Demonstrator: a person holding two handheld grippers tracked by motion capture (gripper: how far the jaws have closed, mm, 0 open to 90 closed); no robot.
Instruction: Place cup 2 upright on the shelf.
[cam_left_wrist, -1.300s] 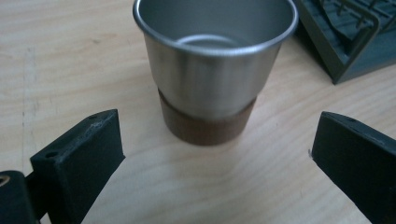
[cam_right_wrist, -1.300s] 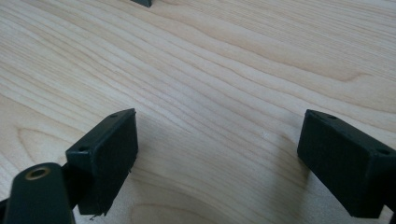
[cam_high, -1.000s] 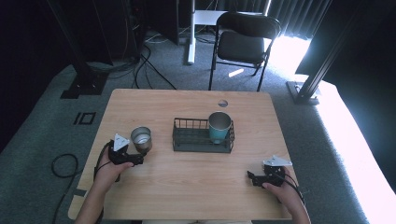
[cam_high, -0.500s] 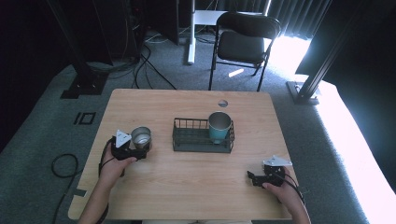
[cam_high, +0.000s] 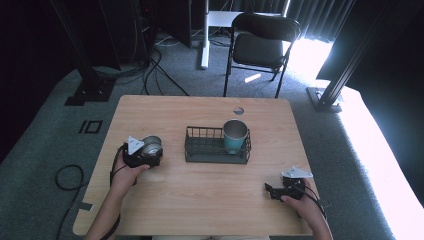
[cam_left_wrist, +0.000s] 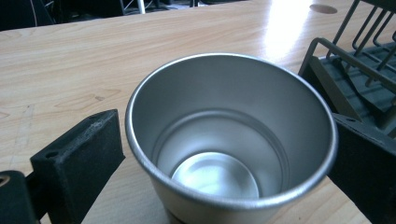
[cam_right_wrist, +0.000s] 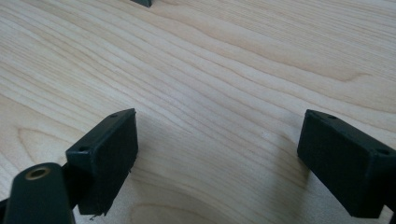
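A silver metal cup (cam_high: 151, 146) stands upright and empty on the left part of the wooden table (cam_high: 200, 200). My left gripper (cam_high: 149, 152) is open with this cup (cam_left_wrist: 224, 154) between its jaws, one jaw close on each side. A black wire basket (cam_high: 200, 150) sits at the table's middle and holds an upright teal cup (cam_high: 235, 135) at its right end. The basket's near corner (cam_left_wrist: 355, 60) lies just right of the silver cup. My right gripper (cam_high: 268, 191) rests open near the front right edge, its jaws (cam_right_wrist: 219, 126) apart over bare wood.
A round cable hole (cam_high: 238, 110) sits behind the basket near the table's far edge. A black folding chair (cam_high: 260, 45) stands beyond the table. Cables lie on the carpet at the left. Bare wood stretches between the two grippers.
My left gripper has slid right and forward from beside the silver cup until the cup stands between its jaws. The right gripper has stayed in place.
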